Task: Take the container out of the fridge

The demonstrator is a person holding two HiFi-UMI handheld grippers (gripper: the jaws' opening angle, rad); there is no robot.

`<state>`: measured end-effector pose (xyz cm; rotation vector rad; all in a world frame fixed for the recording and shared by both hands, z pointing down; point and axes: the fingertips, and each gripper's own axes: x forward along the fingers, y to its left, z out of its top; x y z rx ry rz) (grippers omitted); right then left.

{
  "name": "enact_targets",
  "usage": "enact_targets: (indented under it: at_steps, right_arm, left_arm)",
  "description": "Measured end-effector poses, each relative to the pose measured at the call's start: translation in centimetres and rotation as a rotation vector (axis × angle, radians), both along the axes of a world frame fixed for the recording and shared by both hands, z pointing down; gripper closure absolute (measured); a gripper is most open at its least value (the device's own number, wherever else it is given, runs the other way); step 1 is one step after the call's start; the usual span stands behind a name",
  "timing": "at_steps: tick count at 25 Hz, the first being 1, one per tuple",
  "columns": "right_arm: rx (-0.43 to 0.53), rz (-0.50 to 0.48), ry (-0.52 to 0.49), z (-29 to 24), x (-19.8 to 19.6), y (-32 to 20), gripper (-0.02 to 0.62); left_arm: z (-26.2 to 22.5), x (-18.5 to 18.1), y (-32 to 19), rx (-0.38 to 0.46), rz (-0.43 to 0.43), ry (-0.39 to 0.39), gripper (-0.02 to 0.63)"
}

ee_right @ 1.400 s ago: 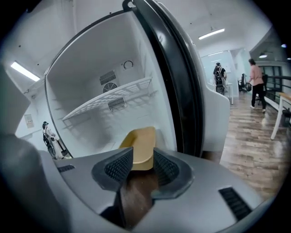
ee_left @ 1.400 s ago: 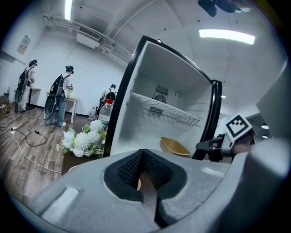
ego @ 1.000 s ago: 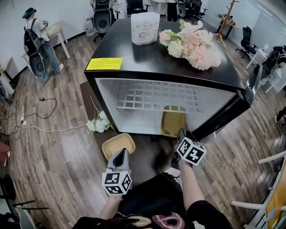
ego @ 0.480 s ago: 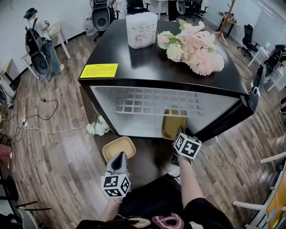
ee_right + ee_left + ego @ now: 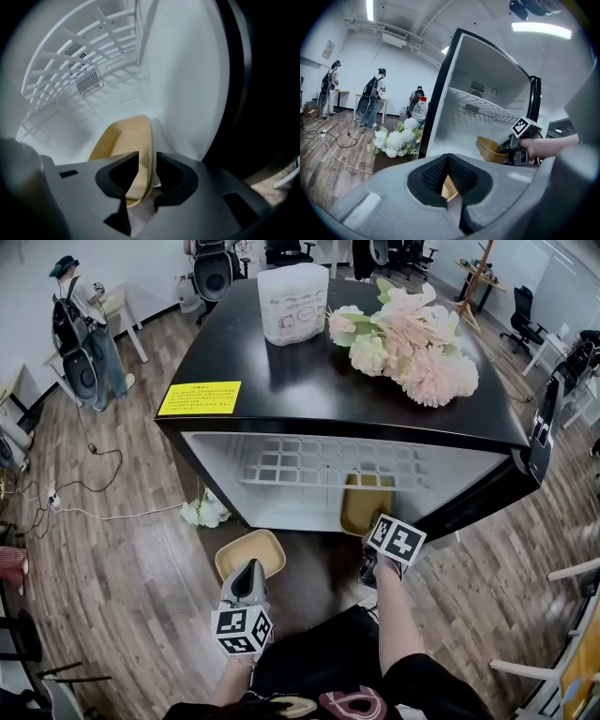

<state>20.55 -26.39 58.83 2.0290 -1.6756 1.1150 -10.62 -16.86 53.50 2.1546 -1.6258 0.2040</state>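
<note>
The black mini fridge (image 5: 309,390) stands open, white inside. A tan container (image 5: 363,504) lies on its floor at the right, also seen in the right gripper view (image 5: 123,140) and the left gripper view (image 5: 491,149). My right gripper (image 5: 147,164) reaches in with its jaws straddling that container's right rim. The jaws have just been closing, and small gaps still show beside the rim. In the head view the right gripper (image 5: 377,525) sits at the fridge mouth. A second tan container (image 5: 249,549) is outside, with my left gripper (image 5: 249,570) shut on its near rim (image 5: 449,186).
A wire shelf (image 5: 328,463) spans the fridge above the container. The fridge door (image 5: 539,423) stands open at the right. Pink flowers (image 5: 412,343) and a tissue pack (image 5: 292,304) sit on top. White flowers (image 5: 202,512) and a water bottle (image 5: 419,108) are on the floor at the left.
The right gripper has moved down and forward into the fridge mouth over the container's rim. The left gripper and its container have stayed in place.
</note>
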Motion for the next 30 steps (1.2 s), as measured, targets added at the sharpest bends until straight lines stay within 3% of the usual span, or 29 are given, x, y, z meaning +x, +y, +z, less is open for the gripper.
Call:
enact_targets:
  at_steps: [18,30]
  right_arm:
    - [-0.046,0.018,-0.033,1.1,0.0,-0.3,0.527]
    - [0.042,-0.014,-0.048,-0.5,-0.2,0.0,0.568]
  left_arm:
    - [1.8,-1.2,-0.5,-0.039,-0.038,-0.01,0.598]
    - [2.0,-1.0,0.0,-0.04,-0.034,-0.008,0.598]
